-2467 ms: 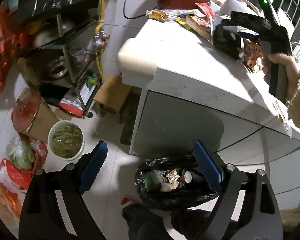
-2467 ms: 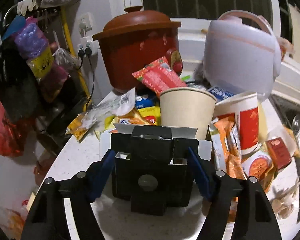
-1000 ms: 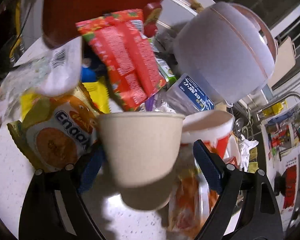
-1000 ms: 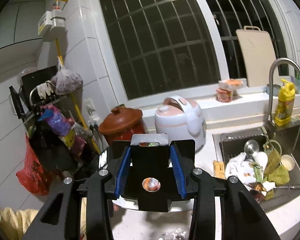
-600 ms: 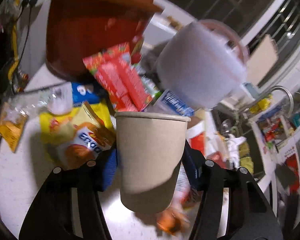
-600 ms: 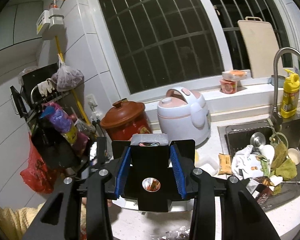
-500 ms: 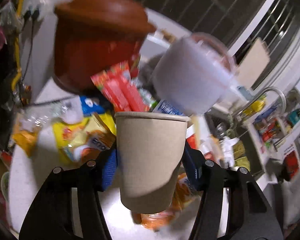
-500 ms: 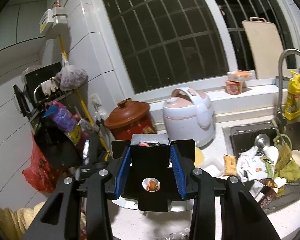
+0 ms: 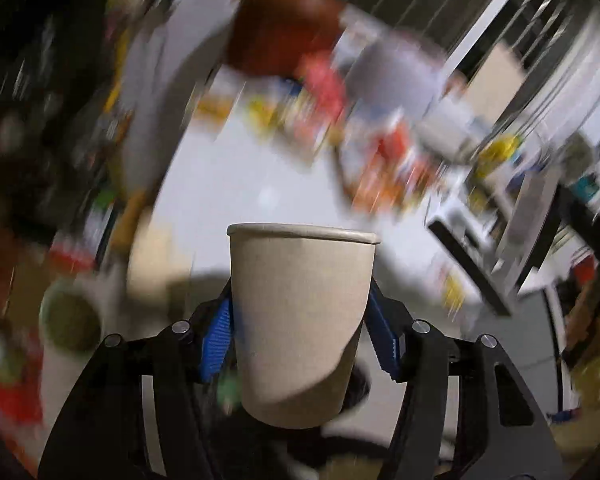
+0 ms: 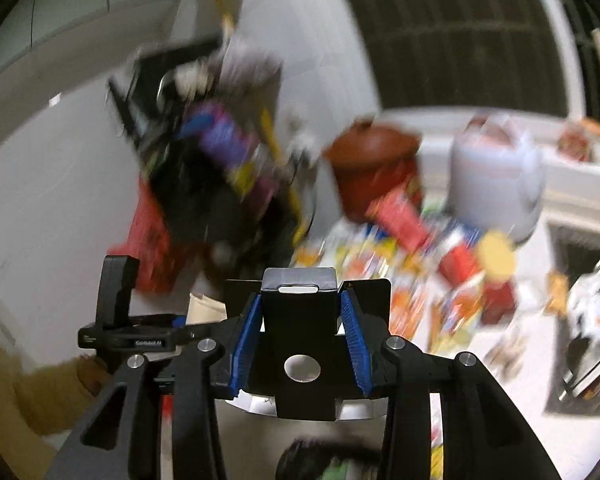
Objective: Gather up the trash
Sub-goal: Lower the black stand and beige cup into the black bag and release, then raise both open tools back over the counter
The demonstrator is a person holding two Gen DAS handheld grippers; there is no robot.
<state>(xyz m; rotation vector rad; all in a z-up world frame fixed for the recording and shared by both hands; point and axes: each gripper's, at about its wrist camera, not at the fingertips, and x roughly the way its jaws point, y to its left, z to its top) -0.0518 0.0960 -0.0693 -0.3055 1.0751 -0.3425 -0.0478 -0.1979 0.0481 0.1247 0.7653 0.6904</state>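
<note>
My left gripper [image 9: 302, 340] is shut on a beige paper cup [image 9: 300, 320] and holds it upright in the air, off the white counter [image 9: 236, 192]. My right gripper [image 10: 300, 340] is shut on a black cardboard box [image 10: 300, 360] and holds it above the counter's edge. The left gripper also shows in the right wrist view [image 10: 148, 336], low at the left, with the cup's rim [image 10: 204, 308] just behind the box. A black trash bag [image 10: 324, 460] lies below the right gripper. Several snack wrappers [image 10: 420, 280] lie on the counter. Both views are blurred.
A brown clay pot [image 10: 376, 168] and a white rice cooker [image 10: 496, 188] stand at the back of the counter. A sink [image 10: 588, 320] with dishes is at the right. A dark rack with bags [image 10: 212, 168] stands at the left. A green bowl [image 9: 70, 320] sits on the floor.
My left gripper shut on the paper cup, lifted it off the counter and pulled it back and down. My right gripper, still holding the box, has tilted downward toward the counter and trash bag.
</note>
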